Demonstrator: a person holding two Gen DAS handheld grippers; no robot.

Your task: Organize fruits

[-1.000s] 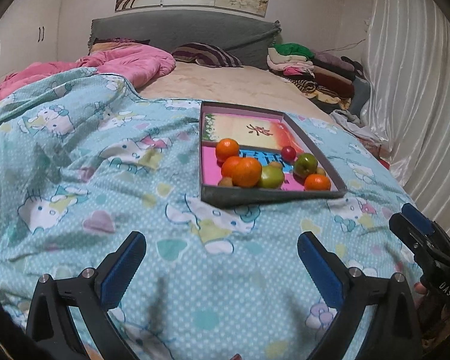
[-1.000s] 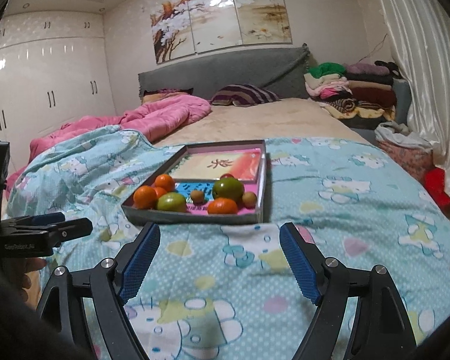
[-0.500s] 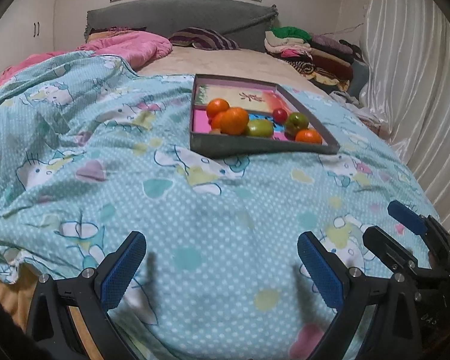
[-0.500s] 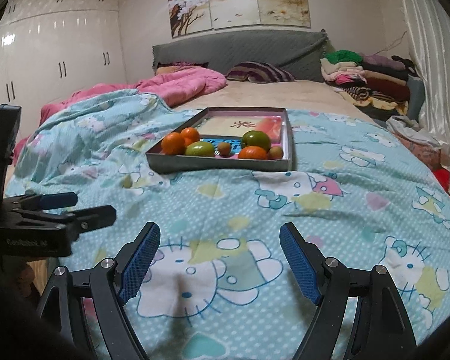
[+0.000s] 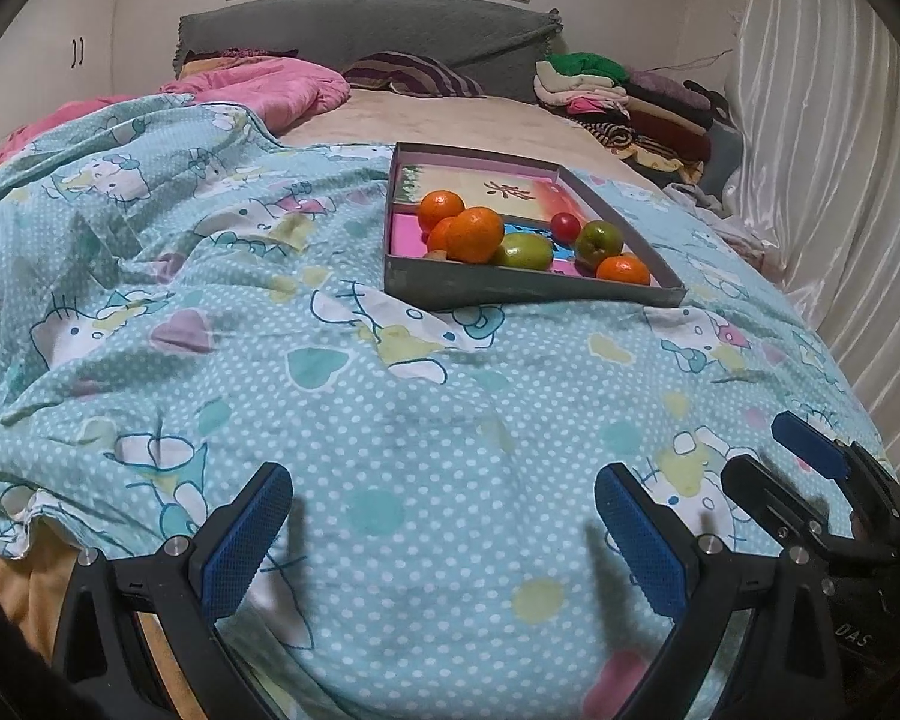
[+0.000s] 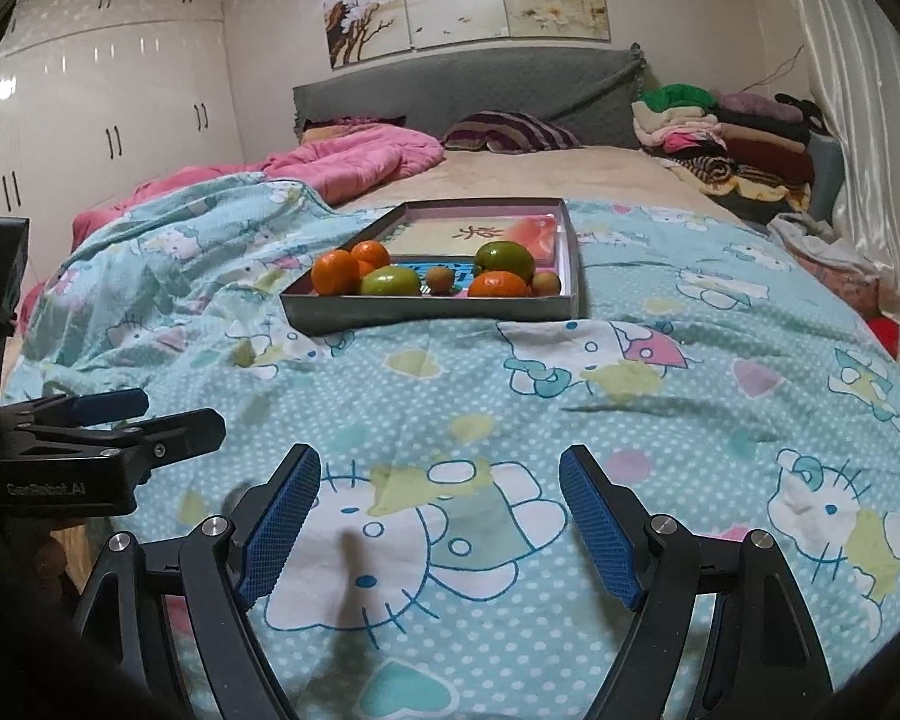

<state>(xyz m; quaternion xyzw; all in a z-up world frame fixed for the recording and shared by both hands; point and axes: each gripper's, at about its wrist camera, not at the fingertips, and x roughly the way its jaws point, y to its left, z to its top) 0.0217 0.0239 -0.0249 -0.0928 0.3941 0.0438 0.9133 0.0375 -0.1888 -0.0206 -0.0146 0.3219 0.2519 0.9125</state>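
A grey shallow tray [image 5: 510,291] [image 6: 432,312] rests on the bed and holds several fruits: orange tangerines [image 5: 475,234] [image 6: 335,271], green fruits [image 5: 525,251] [image 6: 504,260], a small red one [image 5: 564,226] and small brownish ones [image 6: 438,279]. My left gripper [image 5: 444,516] hovers open over the blanket well short of the tray, nothing between its blue pads. My right gripper [image 6: 438,504] is open too, empty, low over the blanket near the bed's foot. Each gripper shows in the other's view: the right gripper [image 5: 810,480] at the right edge, the left gripper [image 6: 120,414] at the left edge.
The tray lies on a teal cartoon-print blanket [image 5: 330,360]. A pink quilt [image 5: 258,87], a striped pillow [image 5: 414,75] and a grey headboard [image 6: 468,90] are at the far end. A clothes pile [image 5: 630,102] and a white curtain [image 5: 828,150] are to the right; white wardrobes [image 6: 90,120] to the left.
Both grippers pulled back and sank toward the bed's foot, so the tray looks farther away than a second ago. Over the last half second they barely moved. Both stayed open.
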